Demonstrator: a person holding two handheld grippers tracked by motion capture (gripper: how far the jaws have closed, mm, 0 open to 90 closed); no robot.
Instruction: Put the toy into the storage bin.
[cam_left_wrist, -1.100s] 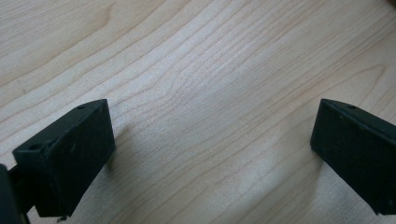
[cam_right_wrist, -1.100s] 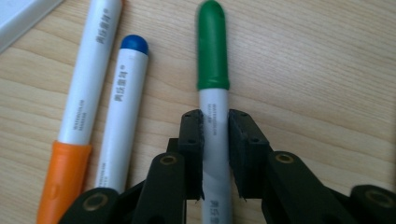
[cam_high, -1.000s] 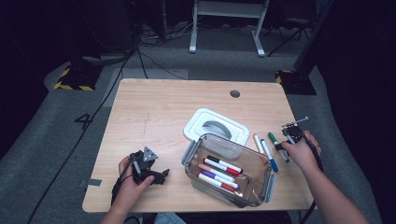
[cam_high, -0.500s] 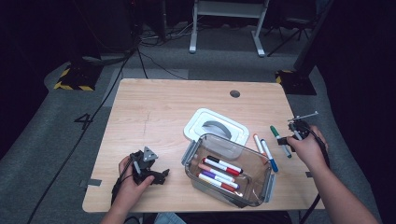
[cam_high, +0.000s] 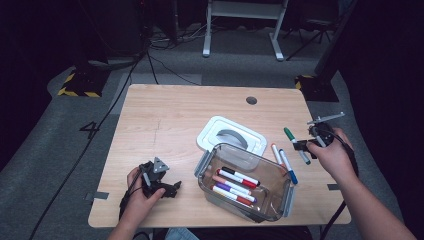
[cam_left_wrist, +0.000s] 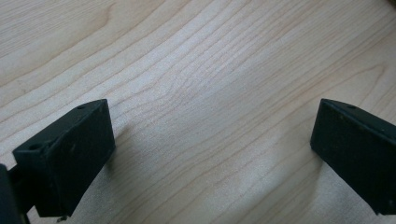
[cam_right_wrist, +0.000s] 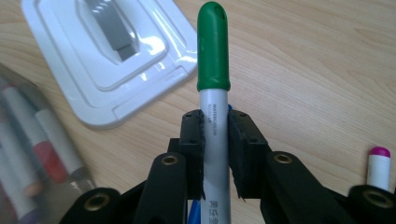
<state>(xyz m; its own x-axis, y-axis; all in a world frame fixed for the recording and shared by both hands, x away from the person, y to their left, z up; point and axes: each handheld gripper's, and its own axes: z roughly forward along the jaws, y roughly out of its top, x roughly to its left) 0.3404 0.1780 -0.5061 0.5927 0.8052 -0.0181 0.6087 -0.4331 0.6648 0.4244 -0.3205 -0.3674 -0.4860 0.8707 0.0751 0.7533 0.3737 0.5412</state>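
A green-capped marker (cam_right_wrist: 213, 46) with a grey-white barrel is clamped between the pads of my right gripper (cam_right_wrist: 215, 135), cap pointing away. From above, that gripper (cam_high: 303, 146) is lifted over the table's right side, with the green marker (cam_high: 292, 138) sticking out toward the lid. A clear plastic box (cam_high: 287, 200) at the front centre holds several markers. Its white lid (cam_high: 230, 135) lies flat just behind it. My left gripper (cam_high: 167, 189) rests at the front left, and its jaws (cam_left_wrist: 212, 149) stand wide apart over bare wood.
Two markers lie on the table between box and right hand, one orange-capped (cam_high: 275, 152), one blue-capped (cam_high: 288, 167). A pink-capped marker (cam_right_wrist: 379, 163) shows at the lower right of the right gripper view. A round cable hole (cam_high: 251, 100) sits near the far edge.
My right gripper has risen from the table with the green marker and drifted slightly right. The left gripper has stayed put.
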